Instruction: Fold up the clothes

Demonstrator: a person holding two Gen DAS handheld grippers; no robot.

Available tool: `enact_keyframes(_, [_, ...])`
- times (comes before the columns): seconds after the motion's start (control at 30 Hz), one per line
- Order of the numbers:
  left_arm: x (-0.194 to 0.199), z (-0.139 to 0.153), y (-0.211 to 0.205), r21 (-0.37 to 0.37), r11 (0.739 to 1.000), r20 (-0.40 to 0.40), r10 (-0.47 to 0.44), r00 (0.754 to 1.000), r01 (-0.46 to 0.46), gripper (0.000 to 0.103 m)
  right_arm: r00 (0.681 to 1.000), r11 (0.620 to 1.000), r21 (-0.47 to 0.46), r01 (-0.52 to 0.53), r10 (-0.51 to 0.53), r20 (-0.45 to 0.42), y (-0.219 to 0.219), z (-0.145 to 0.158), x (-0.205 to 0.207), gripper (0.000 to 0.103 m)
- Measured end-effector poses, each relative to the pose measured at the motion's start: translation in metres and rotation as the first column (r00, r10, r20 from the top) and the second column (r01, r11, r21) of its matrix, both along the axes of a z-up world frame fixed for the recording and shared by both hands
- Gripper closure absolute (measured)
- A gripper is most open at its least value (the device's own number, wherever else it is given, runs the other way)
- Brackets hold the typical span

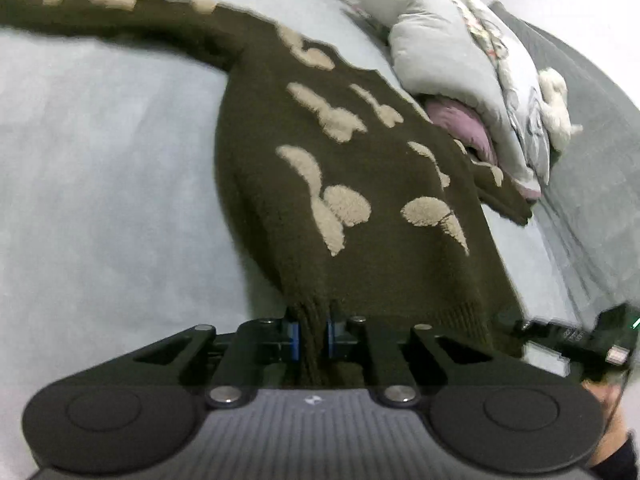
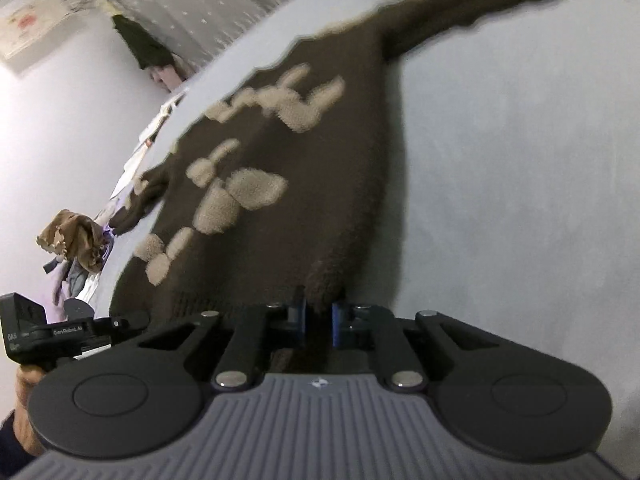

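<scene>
A dark brown knitted sweater (image 1: 360,184) with fluffy beige patches lies spread on a pale grey bed sheet (image 1: 100,168). One sleeve stretches away to the upper left in the left wrist view. My left gripper (image 1: 311,334) is shut on the ribbed hem at its left corner, the knit bunched between the blue pads. In the right wrist view the same sweater (image 2: 304,184) runs away from me, and my right gripper (image 2: 319,320) is shut on the hem at the other corner. The other gripper shows at each view's edge: the right one (image 1: 576,336) and the left one (image 2: 48,336), each held by a hand.
A rolled grey quilt (image 1: 440,52) with a purple cloth under it and a small white plush toy (image 1: 556,104) lie beyond the sweater. A pile of clothes (image 2: 76,244) sits at the bed's left edge. A wall and curtain stand behind.
</scene>
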State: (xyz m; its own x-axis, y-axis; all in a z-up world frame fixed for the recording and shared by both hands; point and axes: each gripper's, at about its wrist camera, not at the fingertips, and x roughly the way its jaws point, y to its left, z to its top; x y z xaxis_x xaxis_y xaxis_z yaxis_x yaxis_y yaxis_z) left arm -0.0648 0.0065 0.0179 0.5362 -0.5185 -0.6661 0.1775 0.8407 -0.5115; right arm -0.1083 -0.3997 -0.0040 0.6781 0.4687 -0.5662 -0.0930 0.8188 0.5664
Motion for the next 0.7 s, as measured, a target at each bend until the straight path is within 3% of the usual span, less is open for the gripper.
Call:
enact_keyframes(0.17, [-0.017,0.036,0.019,-0.072,0.997,0.078,0.015,0.997,-0.009,0.093,0.993,0.999,0.039,0.009,-0.014,0.116,-0.023,0.037,-0.015,0.092])
enact_keyframes(0.23, [-0.025,0.036,0.02,-0.079,0.997,0.061,0.012,0.998,-0.007,0.093,0.992,0.999,0.041,0.0,-0.005,0.129,-0.028,0.043,-0.02,0.092])
enact_keyframes(0.33, [-0.035,0.025,0.011,-0.014,1.0,0.019,-0.019,1.0,0.019,0.092,0.992,0.999,0.024,-0.034,0.031,0.124,-0.03,0.047,-0.025,0.092])
enact_keyframes(0.43, [-0.028,0.009,0.014,0.014,1.0,-0.058,0.002,0.998,-0.001,0.087,0.996,0.995,-0.055,-0.078,0.081,0.036,-0.023,0.035,-0.016,0.09])
enact_keyframes(0.53, [-0.02,0.008,0.046,-0.043,0.996,-0.104,0.078,0.992,-0.083,0.08,0.999,0.991,-0.132,-0.027,0.022,-0.037,-0.031,0.024,-0.004,0.078])
enact_keyframes(0.63, [-0.01,0.021,0.082,-0.042,0.976,-0.031,0.214,0.976,-0.215,0.071,0.996,0.988,-0.13,0.084,-0.088,-0.03,-0.051,0.027,0.001,0.067])
enact_keyframes(0.7, [-0.001,0.025,0.104,-0.037,0.953,-0.012,0.3,0.954,-0.3,0.065,0.984,0.979,-0.091,0.18,-0.18,0.006,-0.069,0.036,0.002,0.044])
